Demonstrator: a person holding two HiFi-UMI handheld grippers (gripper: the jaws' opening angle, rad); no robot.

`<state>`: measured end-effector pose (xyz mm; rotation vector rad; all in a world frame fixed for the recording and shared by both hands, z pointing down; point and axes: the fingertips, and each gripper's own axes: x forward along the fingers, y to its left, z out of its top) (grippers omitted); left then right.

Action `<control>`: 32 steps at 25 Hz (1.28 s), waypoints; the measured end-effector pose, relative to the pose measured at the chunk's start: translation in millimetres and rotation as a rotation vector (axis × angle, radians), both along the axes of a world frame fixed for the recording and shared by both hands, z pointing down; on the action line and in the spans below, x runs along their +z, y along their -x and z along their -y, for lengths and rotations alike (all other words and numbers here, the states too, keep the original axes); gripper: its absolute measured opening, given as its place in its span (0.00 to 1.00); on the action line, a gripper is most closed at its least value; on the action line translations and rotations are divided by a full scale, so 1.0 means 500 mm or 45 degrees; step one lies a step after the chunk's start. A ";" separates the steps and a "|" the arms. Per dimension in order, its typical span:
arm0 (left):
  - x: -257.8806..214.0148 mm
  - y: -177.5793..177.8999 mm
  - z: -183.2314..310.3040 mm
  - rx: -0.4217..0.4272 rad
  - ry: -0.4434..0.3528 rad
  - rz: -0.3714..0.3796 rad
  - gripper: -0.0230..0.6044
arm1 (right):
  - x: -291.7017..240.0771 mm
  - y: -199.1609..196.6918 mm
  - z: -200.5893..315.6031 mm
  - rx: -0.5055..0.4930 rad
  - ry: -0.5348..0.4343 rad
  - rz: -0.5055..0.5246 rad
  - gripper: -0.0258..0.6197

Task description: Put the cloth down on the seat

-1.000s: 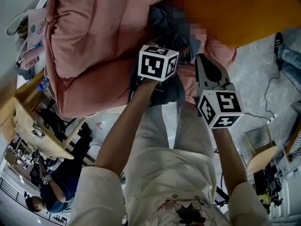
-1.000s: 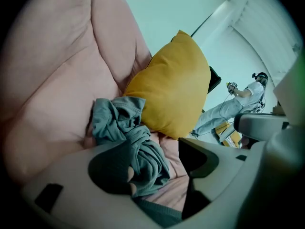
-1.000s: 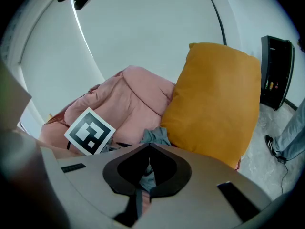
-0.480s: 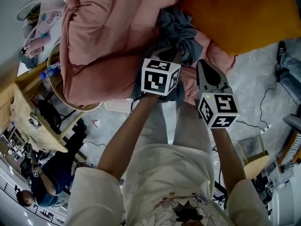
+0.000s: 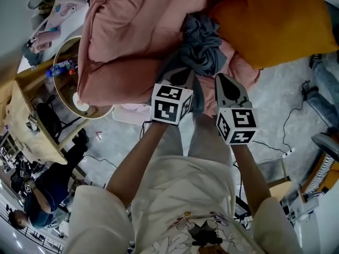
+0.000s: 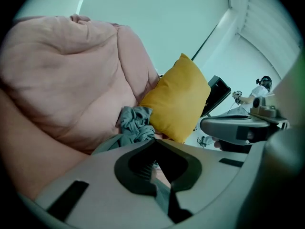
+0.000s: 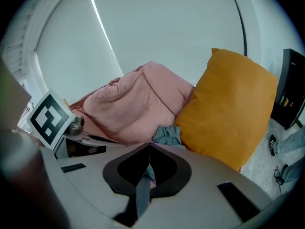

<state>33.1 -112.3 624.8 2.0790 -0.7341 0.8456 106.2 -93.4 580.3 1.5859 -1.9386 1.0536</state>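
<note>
Crumpled grey cloth [image 5: 200, 46] on puffy seat [image 5: 132, 41]

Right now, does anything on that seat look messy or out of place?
Only the grey-blue cloth: it sits bunched in a crumpled knot, wedged where the pink seat meets the orange pillow, not laid flat, with one end trailing forward. Nothing looks spilled or damaged.

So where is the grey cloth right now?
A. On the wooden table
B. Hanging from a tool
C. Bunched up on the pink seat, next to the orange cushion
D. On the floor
C: the head view shows the grey cloth crumpled on the pink seat, right beside the orange cushion.
</note>
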 end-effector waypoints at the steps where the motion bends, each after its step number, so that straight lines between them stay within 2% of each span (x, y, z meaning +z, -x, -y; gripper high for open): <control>1: -0.010 0.008 -0.010 -0.005 -0.001 0.002 0.04 | -0.001 0.007 -0.007 -0.017 0.007 0.001 0.07; 10: -0.104 0.091 -0.032 -0.113 -0.078 -0.011 0.04 | -0.055 0.088 -0.047 -0.189 0.018 -0.014 0.07; 22: -0.276 0.155 -0.068 -0.259 -0.172 -0.069 0.04 | -0.179 0.163 -0.057 -0.355 -0.064 -0.031 0.07; 27: -0.316 0.178 -0.082 -0.291 -0.196 0.023 0.04 | -0.233 0.170 -0.065 -0.361 -0.109 -0.017 0.07; 32: -0.378 0.177 -0.085 -0.286 -0.246 -0.019 0.04 | -0.292 0.169 -0.063 -0.320 -0.182 -0.003 0.07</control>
